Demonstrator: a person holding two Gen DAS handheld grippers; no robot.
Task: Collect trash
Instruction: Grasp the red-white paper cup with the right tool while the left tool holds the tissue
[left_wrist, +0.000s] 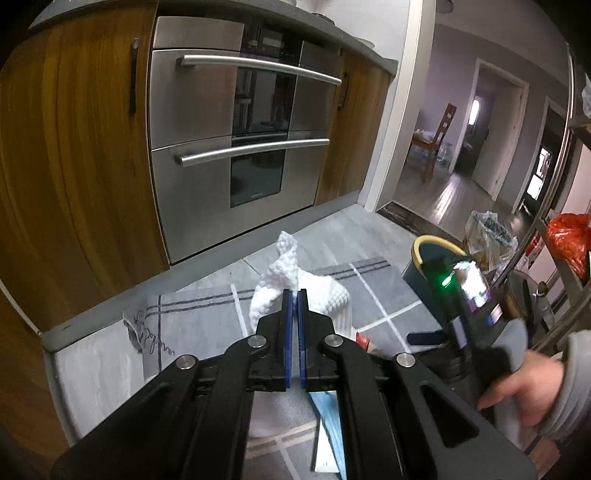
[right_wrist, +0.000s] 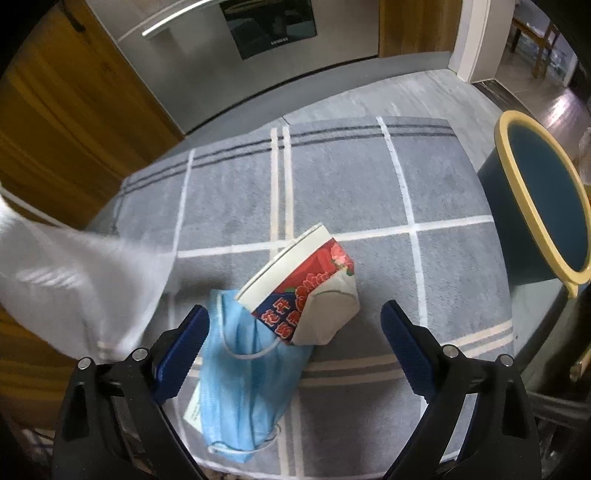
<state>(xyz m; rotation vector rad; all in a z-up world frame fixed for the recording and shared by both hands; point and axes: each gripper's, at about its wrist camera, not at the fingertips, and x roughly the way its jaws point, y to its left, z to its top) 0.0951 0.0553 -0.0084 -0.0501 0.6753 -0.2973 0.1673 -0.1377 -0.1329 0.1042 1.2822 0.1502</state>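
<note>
My left gripper (left_wrist: 294, 295) is shut on a white textured paper towel (left_wrist: 291, 273), which hangs above the grey checked mat (left_wrist: 207, 314). The same towel shows blurred at the left of the right wrist view, white paper towel (right_wrist: 74, 280). My right gripper (right_wrist: 295, 332) stands open above a crushed red and white paper cup (right_wrist: 306, 291) and a blue face mask (right_wrist: 240, 380), both lying on the mat (right_wrist: 351, 192). A dark blue bin with a yellow rim (right_wrist: 546, 199) stands at the mat's right edge; bin (left_wrist: 436, 254).
A steel oven (left_wrist: 240, 140) and wooden cabinet doors (left_wrist: 74, 147) line the far side. A metal rack with a red bag (left_wrist: 565, 240) and a clear plastic bag (left_wrist: 487, 232) stands right. A hand (left_wrist: 524, 387) holds the other gripper's handle. A doorway opens toward a chair (left_wrist: 439, 136).
</note>
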